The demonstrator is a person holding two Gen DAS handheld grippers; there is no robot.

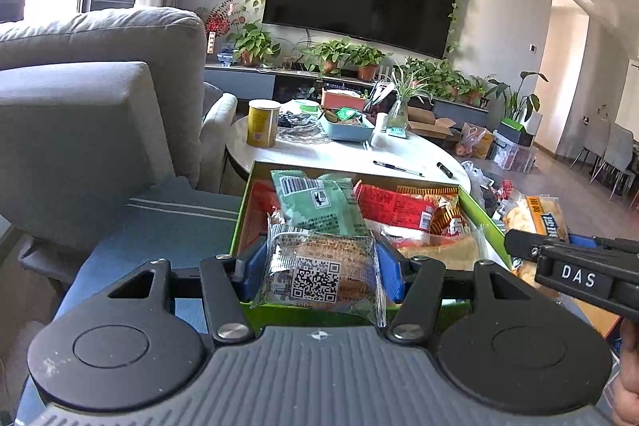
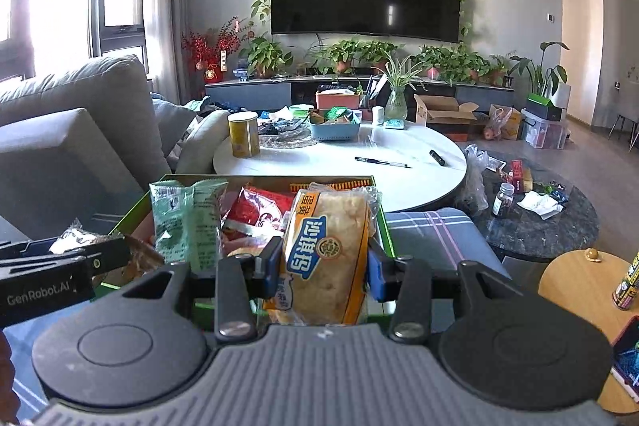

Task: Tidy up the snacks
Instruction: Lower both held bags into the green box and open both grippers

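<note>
A green cardboard box [image 1: 239, 222] lay open, crowded with snack packets. A pale green packet [image 1: 319, 204] stood tilted near its left side, with red packets [image 1: 395, 206] to the right. A clear-wrapped cake with a QR code [image 1: 319, 272] was clamped in the left tool [image 1: 315, 272]. A yellow-orange bread packet [image 2: 325, 254] stood upright, clamped in the right tool [image 2: 323, 264].
</note>
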